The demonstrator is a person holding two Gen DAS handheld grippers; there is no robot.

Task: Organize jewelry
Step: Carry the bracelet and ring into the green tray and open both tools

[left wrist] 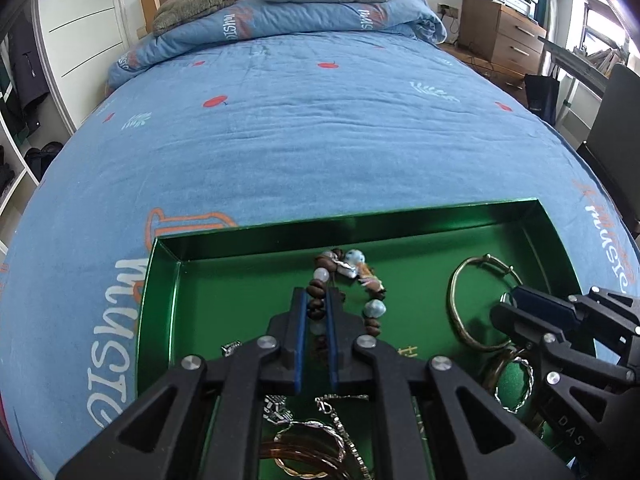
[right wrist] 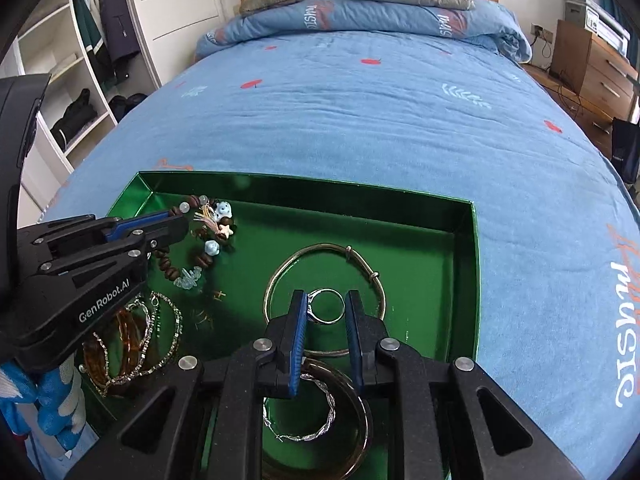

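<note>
Two grippers are hanging over a green tray [left wrist: 168, 304] that is lying on a blue bed [left wrist: 320, 140]. Left gripper [left wrist: 317, 304] is pinching a beaded bracelet [left wrist: 352, 280] between nearly closed fingers, with the rest of the beads trailing onto the tray floor. Right gripper [right wrist: 327, 308] is holding a silver ring [right wrist: 326, 305] between narrowly parted pads, above a thin gold bangle [right wrist: 280, 276]. More bangles [right wrist: 352, 420] and chains [right wrist: 168, 344] are lying at the tray's near end.
</note>
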